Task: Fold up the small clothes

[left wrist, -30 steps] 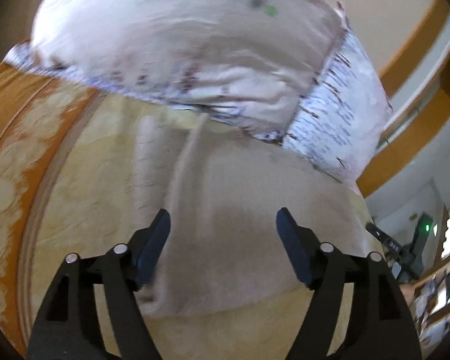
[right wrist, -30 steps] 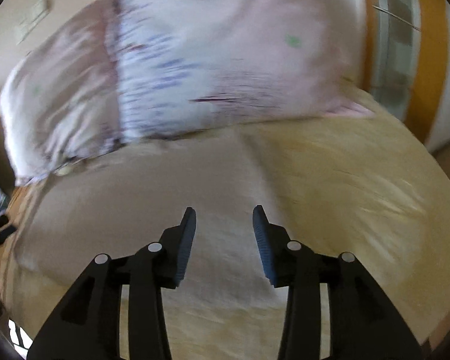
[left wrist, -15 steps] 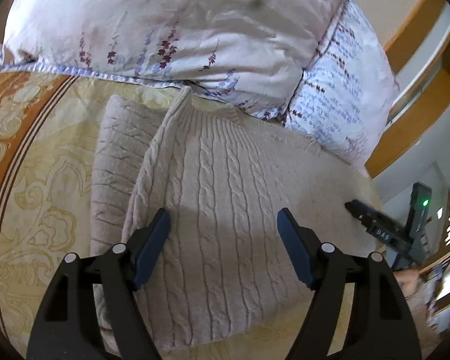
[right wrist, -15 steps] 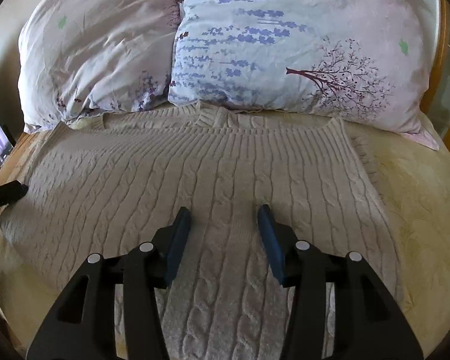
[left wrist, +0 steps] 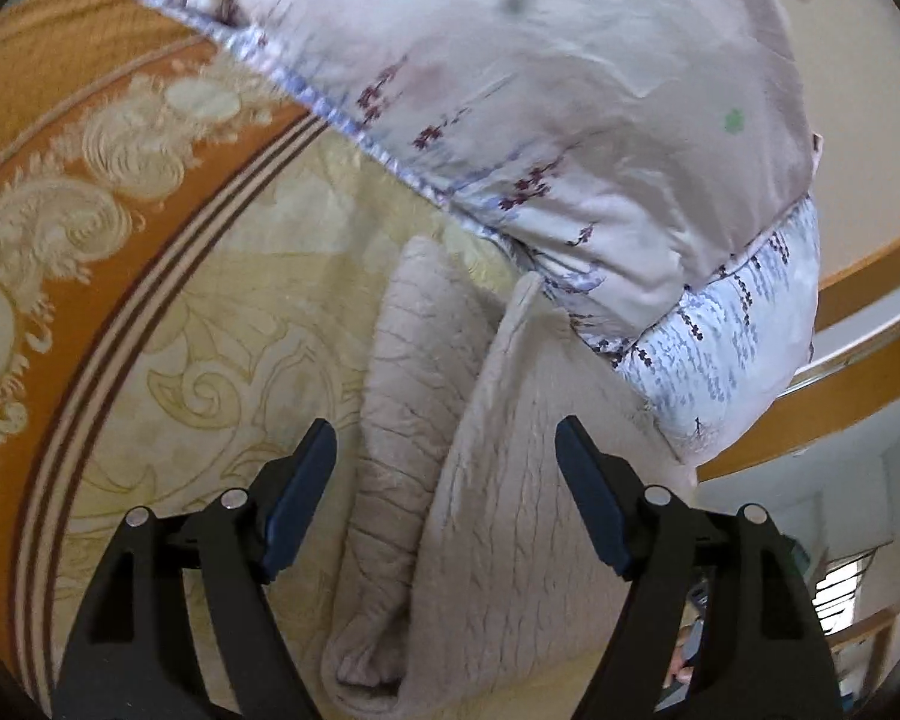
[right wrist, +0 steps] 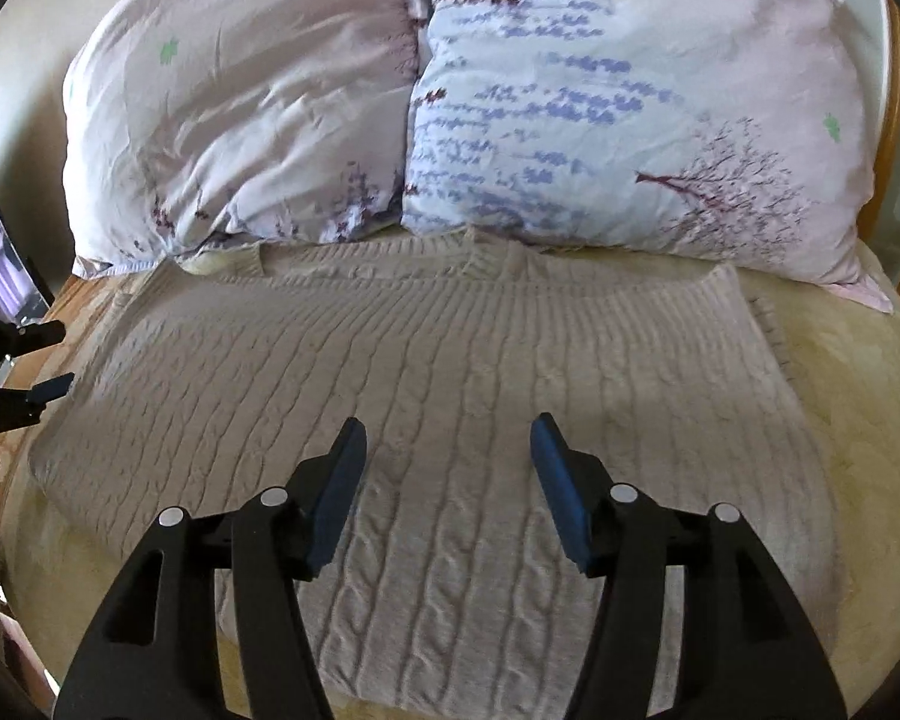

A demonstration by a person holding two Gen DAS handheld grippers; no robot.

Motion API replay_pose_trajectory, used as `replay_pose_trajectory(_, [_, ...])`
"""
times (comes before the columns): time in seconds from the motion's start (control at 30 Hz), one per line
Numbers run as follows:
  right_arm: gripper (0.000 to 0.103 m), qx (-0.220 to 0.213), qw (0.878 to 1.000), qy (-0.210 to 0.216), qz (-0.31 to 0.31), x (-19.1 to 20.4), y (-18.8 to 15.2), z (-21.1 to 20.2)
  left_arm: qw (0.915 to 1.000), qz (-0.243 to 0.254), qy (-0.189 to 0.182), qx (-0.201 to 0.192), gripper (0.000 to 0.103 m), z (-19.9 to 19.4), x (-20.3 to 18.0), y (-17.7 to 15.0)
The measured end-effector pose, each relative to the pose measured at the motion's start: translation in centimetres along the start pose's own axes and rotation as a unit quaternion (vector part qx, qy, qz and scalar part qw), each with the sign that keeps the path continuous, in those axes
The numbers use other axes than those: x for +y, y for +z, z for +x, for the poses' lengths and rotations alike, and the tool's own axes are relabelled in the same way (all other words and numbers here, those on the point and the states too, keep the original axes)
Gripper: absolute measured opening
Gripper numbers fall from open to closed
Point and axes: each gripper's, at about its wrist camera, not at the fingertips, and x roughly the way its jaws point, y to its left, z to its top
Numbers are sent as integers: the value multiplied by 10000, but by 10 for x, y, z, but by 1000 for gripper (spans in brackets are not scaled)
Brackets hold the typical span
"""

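Beige cable-knit sweater [right wrist: 450,372] lies flat on the bed, collar toward two floral pillows: pink one [right wrist: 240,120] on the left, bluish one [right wrist: 630,108] on the right, touching side by side. Bedspread [left wrist: 150,276] yellow with orange ornamented border. Right gripper [right wrist: 447,468] above the sweater's lower middle, fingers spread apart, nothing between them. Left gripper [left wrist: 444,492] over the sweater's left side, where a sleeve [left wrist: 408,396] lies folded alongside the body; fingers released, wide, empty. Left gripper also shows at the right view's left edge.
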Motion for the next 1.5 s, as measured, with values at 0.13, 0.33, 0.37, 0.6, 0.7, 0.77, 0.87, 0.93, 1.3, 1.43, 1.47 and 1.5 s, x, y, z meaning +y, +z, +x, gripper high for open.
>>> replay_pose_trajectory(0.13, [62, -13, 9998, -123, -131, 5, -3, 2, 10000, -10, -48, 26, 74, 3, -1, -1])
replay_pose_trajectory(0.33, [65, 11, 9994, -246, -241, 8, -5, 6, 10000, 63, 11, 10, 74, 10, -9, -2])
replay_pose_trajectory(0.37, [65, 11, 9994, -249, -245, 9, -5, 6, 10000, 74, 25, 10, 74, 11, -10, -1])
replay_pose_trajectory(0.6, [65, 0, 9995, -210, -220, 8, -5, 6, 9999, 112, 69, 26, 66, 20, -16, -3])
replay_pose_trajectory(0.7, [66, 4, 9995, -207, -222, 8, -5, 6, 9999, 68, 55, 60, 61, 23, -17, -3])
replay_pose_trajectory(0.77, [66, 3, 9996, -201, -215, 8, -5, 6, 9999, 48, 56, 80, 56, 26, -17, -4])
replay_pose_trajectory(0.87, [66, 4, 9996, -187, -203, 7, -5, 6, 9999, 27, 59, 115, 48, 28, -18, -5])
replay_pose_trajectory(0.93, [66, 3, 9996, -188, -203, 7, -5, 6, 9999, 16, 60, 149, 42, 30, -18, -7])
replay_pose_trajectory(1.3, [67, 1, 9996, -201, -204, 7, -5, 6, 9999, -52, -35, 124, 22, 32, -19, -8])
replay_pose_trajectory(1.43, [67, 1, 9996, -205, -203, 7, -5, 6, 9999, -30, -151, 72, 21, 30, -24, -8])
replay_pose_trajectory(1.47, [67, 3, 9996, -202, -201, 7, -5, 6, 9998, -35, -190, 61, 20, 30, -25, -8])
replay_pose_trajectory(1.5, [68, 6, 9996, -200, -200, 7, -5, 6, 9997, -41, -246, 46, 20, 29, -26, -7])
